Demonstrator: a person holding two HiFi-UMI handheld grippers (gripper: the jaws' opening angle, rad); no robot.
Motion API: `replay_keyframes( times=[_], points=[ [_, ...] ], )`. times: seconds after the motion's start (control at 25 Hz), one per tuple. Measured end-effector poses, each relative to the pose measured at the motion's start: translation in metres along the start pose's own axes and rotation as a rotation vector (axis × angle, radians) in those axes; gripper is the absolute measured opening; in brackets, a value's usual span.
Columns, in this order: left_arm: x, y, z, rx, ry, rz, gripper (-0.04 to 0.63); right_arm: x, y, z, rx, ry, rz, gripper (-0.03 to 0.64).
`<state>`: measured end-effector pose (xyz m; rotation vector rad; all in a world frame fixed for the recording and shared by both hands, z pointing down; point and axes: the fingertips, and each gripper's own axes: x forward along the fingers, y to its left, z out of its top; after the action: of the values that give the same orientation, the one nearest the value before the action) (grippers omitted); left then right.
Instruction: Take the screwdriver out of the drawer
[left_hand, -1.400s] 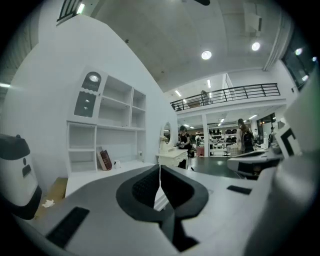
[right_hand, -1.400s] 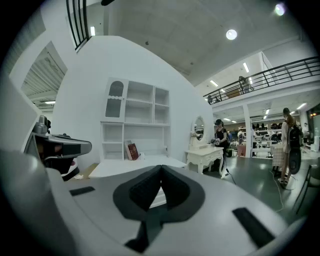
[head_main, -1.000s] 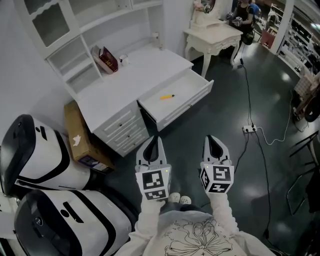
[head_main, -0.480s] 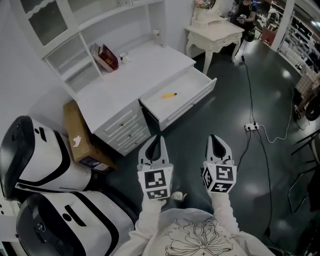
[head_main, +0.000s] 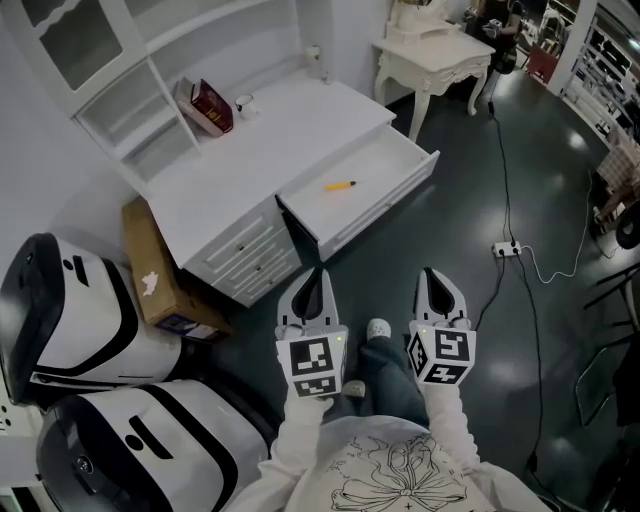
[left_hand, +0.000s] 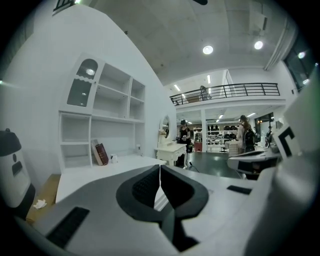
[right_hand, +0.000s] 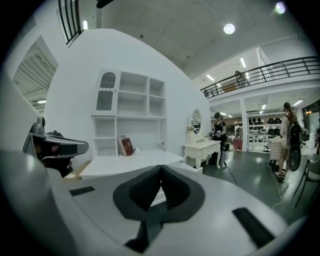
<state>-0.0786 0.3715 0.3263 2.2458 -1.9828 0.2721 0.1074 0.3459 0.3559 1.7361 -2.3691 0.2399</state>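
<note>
The open drawer (head_main: 392, 199) of the white desk (head_main: 270, 140) sits just above the middle of the head view. Only the screwdriver (head_main: 339, 186) lies in it, on the drawer floor left of centre. Its long axis runs almost left to right across the frame, with the dark end toward the right. At lower centre, well apart from the drawer, the left gripper (head_main: 318, 273) and right gripper (head_main: 430, 273) each have their jaws pressed together on nothing.
</note>
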Motion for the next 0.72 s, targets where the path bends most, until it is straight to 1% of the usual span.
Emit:
replay_keyframes(
  times=[0.32, 0.72],
  points=[
    [0.068, 0.007, 0.006, 0.001, 0.014, 0.034, 0.008, 0.069, -0.025, 0.012, -0.004, 0.001, 0.032, 0.003],
    [0.173, 0.015, 0.039, -0.004, 0.018, 0.111, 0.008, 0.182, -0.066, 0.053, -0.01, -0.014, 0.107, 0.003]
  ],
)
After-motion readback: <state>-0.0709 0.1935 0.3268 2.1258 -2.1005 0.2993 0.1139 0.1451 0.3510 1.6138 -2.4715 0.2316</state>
